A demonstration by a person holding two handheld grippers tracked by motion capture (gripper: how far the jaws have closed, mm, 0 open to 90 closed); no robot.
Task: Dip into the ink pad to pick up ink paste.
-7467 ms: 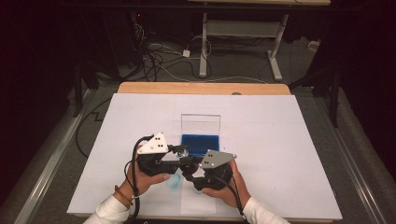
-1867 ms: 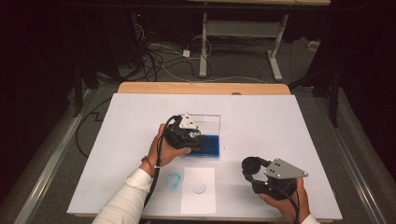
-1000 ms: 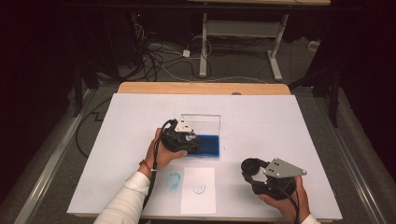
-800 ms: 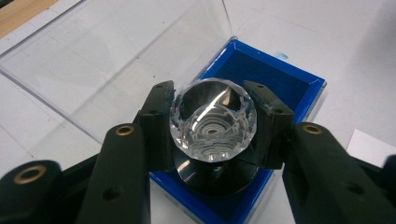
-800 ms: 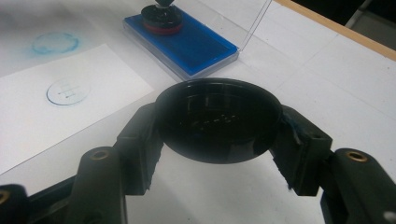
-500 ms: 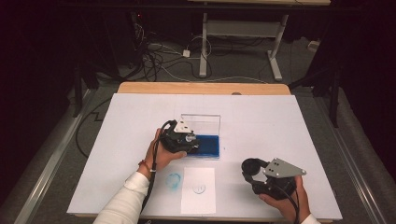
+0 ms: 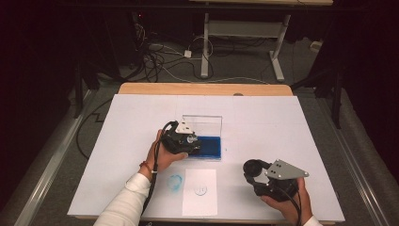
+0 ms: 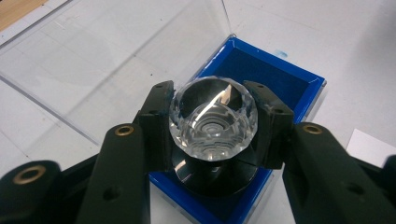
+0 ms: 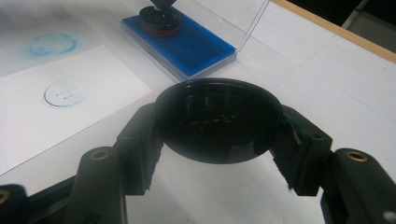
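The left claw (image 8: 212,123) is clamped on the faceted clear knob of a round stamp (image 8: 212,119), one jaw on each side of it. The stamp stands upright, with its black base pressed down on the blue ink pad (image 8: 280,81) at the end nearer the person. The pad sits in a shallow case whose clear lid (image 8: 116,56) stands open on the far side. In the high view the left claw (image 7: 188,141) hangs over the left end of that ink pad (image 7: 209,147), near the middle of the tabletop (image 7: 282,117).

The right claw (image 9: 217,123) is closed around a round black cap (image 9: 217,119), most likely the stamp's cover, and holds it clear above the tabletop. In the high view the right claw (image 7: 254,172) waits at the near right, well apart from the pad.

A white sheet of paper (image 7: 200,190), already bearing one round blue print (image 7: 200,189), lies just on the person's side of the pad. A blue ring smudge (image 7: 174,181) marks the tabletop to its left. The likely next move turns on this: the sheet lies straight back toward the person from the stamp, so the left claw, which is the nearer one, need only lift the stamp along its upright axis and draw it back.
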